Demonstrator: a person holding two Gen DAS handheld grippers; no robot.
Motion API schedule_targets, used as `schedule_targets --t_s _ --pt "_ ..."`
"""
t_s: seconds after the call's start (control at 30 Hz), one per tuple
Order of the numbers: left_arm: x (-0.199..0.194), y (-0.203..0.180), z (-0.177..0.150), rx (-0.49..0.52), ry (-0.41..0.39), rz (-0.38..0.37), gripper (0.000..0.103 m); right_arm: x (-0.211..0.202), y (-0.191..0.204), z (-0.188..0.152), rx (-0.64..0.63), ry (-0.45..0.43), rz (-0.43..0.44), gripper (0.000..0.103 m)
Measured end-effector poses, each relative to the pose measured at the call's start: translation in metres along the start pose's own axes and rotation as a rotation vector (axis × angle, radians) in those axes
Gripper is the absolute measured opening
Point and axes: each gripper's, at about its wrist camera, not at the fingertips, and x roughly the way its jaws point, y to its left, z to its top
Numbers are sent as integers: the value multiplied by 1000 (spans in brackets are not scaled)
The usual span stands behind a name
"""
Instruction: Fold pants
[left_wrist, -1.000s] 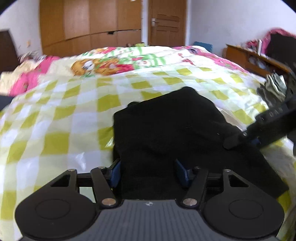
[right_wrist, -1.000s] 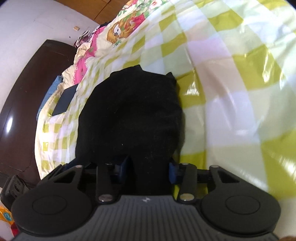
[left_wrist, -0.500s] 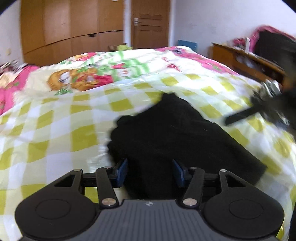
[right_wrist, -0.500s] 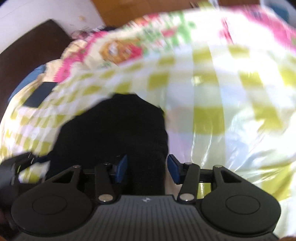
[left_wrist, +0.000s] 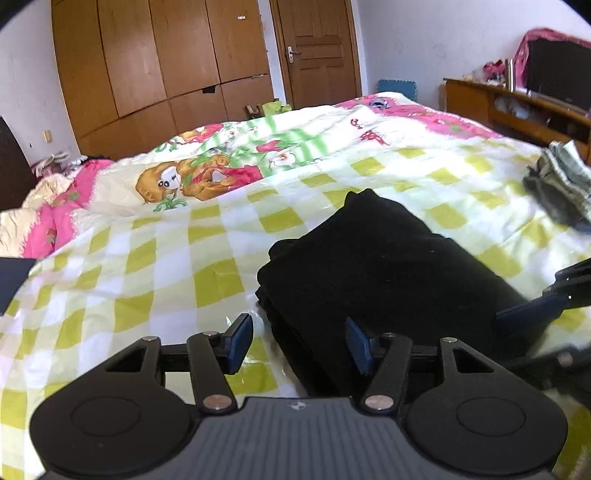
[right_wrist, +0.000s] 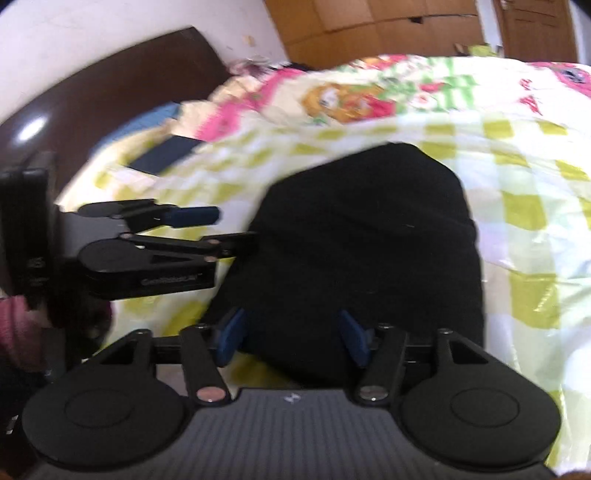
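Observation:
The black pants (left_wrist: 388, 266) lie folded into a thick rectangle on the yellow-checked bed cover (left_wrist: 166, 266). My left gripper (left_wrist: 299, 343) hovers at their near left corner, jaws opening. One of its fingertips (left_wrist: 240, 338) is over bare cover and the other over fabric, neither pressing. My right gripper (right_wrist: 291, 336) hangs just above the near edge of the pants (right_wrist: 362, 240), jaws opening, with cloth below the gap but no pad on it. Each view shows the other gripper: the right gripper (left_wrist: 532, 314) at the pants' right side, the left gripper (right_wrist: 221, 229) at their left.
A grey-green heap of clothes (left_wrist: 557, 188) lies on the bed at the right. A cartoon quilt (left_wrist: 221, 170) covers the far half. A dark flat object (right_wrist: 162, 155) lies near the brown headboard (right_wrist: 92, 96). A wooden wardrobe (left_wrist: 159, 66) and a sideboard (left_wrist: 517, 107) line the walls.
Both grippers have risen and drawn back from the pants. The right gripper rolled level and its jaws spread off the cloth. The left gripper's pads no longer straddle the fabric tightly.

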Motion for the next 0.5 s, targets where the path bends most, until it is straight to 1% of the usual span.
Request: schedule_targets --t_s 0.07,0.17,0.23,0.3,0.37,0.4,0.43,0.47,0.5 --pt "4 4 1 -13 28 -27 69 -2 15 -8 -90 3 -13 64" --pt "22 9 4 -44 82 -59 70 11 35 -16 -193 14 -6 65" --pt "29 12 8 -58 79 -74 70 20 51 -21 -292 12 -47 65" --pt "34 13 12 -53 69 -83 72 32 68 -24 -414 -3 -111 66" --pt "42 14 15 -44 72 -92 73 46 76 -25 -489 -6 -159 65" --pt "46 14 16 -37 73 -91 73 54 78 -23 -501 -3 -189 62" --pt "50 15 18 -34 74 -91 73 59 76 -20 -488 3 -209 54" --pt "53 17 20 -41 80 -95 65 62 72 -16 -459 11 -208 49" --pt "57 19 22 -52 91 -109 59 61 65 -11 -412 17 -189 43"
